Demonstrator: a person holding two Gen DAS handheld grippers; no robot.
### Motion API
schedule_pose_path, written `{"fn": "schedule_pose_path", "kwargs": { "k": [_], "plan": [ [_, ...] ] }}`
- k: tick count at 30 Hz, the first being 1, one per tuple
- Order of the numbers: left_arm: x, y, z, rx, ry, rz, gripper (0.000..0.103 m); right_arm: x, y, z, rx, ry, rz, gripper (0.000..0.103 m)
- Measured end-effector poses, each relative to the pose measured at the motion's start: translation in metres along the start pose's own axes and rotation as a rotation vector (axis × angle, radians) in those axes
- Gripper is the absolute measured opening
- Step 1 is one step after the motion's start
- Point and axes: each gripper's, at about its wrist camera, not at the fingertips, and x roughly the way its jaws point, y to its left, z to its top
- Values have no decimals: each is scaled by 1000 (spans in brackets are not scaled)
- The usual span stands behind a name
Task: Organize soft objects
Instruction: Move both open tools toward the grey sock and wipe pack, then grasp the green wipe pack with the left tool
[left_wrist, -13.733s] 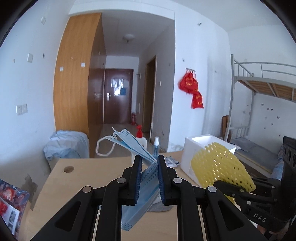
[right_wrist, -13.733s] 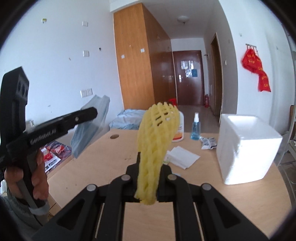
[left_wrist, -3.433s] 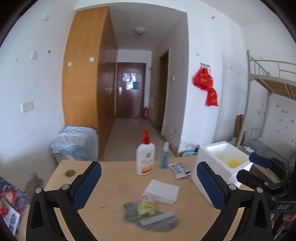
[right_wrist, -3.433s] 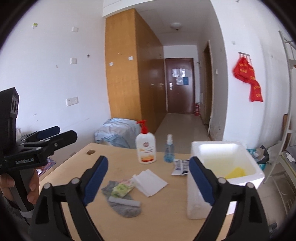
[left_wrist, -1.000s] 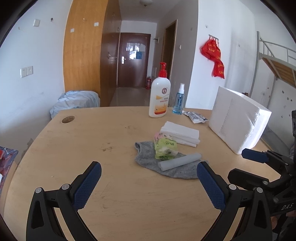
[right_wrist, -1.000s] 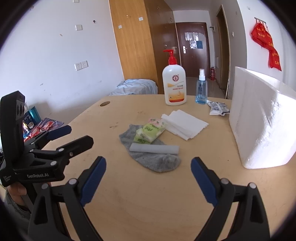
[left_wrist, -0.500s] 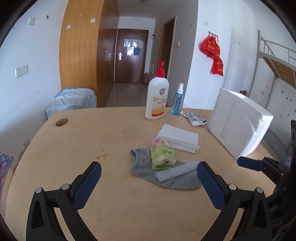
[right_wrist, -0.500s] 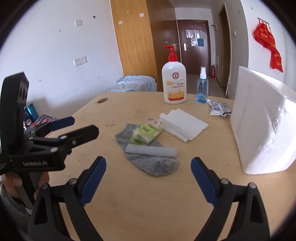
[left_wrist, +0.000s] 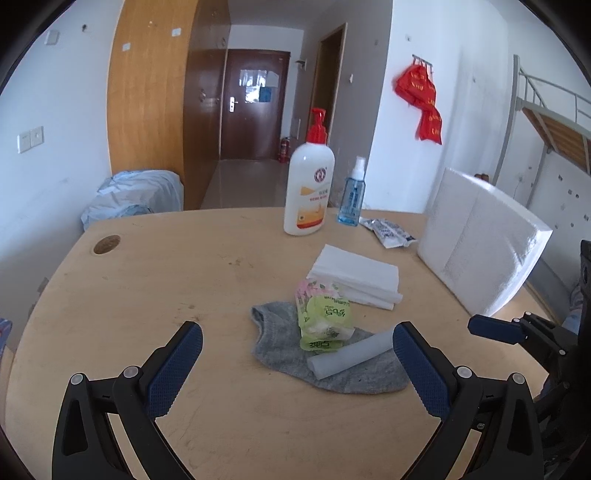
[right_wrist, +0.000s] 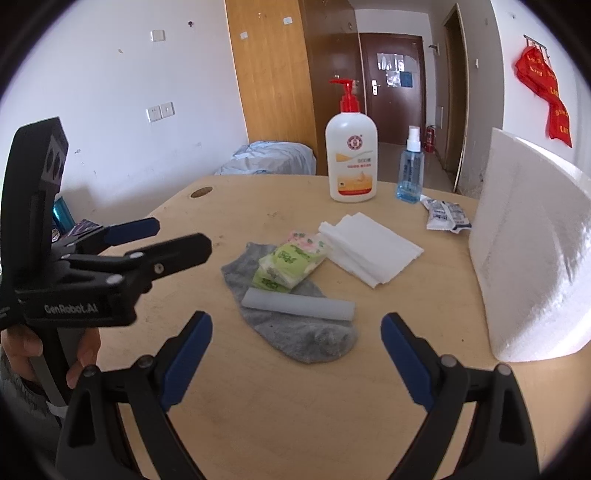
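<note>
Fingers of the left gripper (left_wrist: 297, 341) and right gripper (right_wrist: 296, 334) are spread wide, empty. Ahead, a grey fabric sock (right_wrist: 291, 328) is seen beside the white foam box (right_wrist: 532, 251); pickup is judged next.

We no longer hold the mask or yellow foam net. Both the left gripper (left_wrist: 297, 363) and right gripper (right_wrist: 296, 343) now gape empty, lowered near the grey sock (right_wrist: 295, 325).
</note>
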Motion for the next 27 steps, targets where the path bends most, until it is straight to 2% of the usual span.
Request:
{"fn": "schedule_pose_path", "kwargs": {
  "k": [3, 11, 16, 18, 21, 23, 27],
  "plan": [
    [8, 1, 2, -12, 5, -20, 103, 5, -3, -1, 1, 13, -4, 95],
    [31, -11, 14, 42, 19, -61, 102, 18, -18, -4, 31, 51, 12, 94],
    [49, -15, 19, 54, 50, -62, 96, 20, -20, -5, 34, 55, 13, 93],
    [54, -16, 20, 53, 64, -69, 95, 23, -18, -6, 20, 69, 18, 88],
    [65, -20, 20, 63, 94, -70, 87, 27, -19, -6, 18, 87, 34, 84],
    [71, -21, 20, 70, 103, -64, 87, 30, -20, -7, 20, 101, 47, 81],
    [82, -19, 20, 61, 134, -75, 79, 30, -20, -7, 23, 106, 60, 81]
  ]
}}
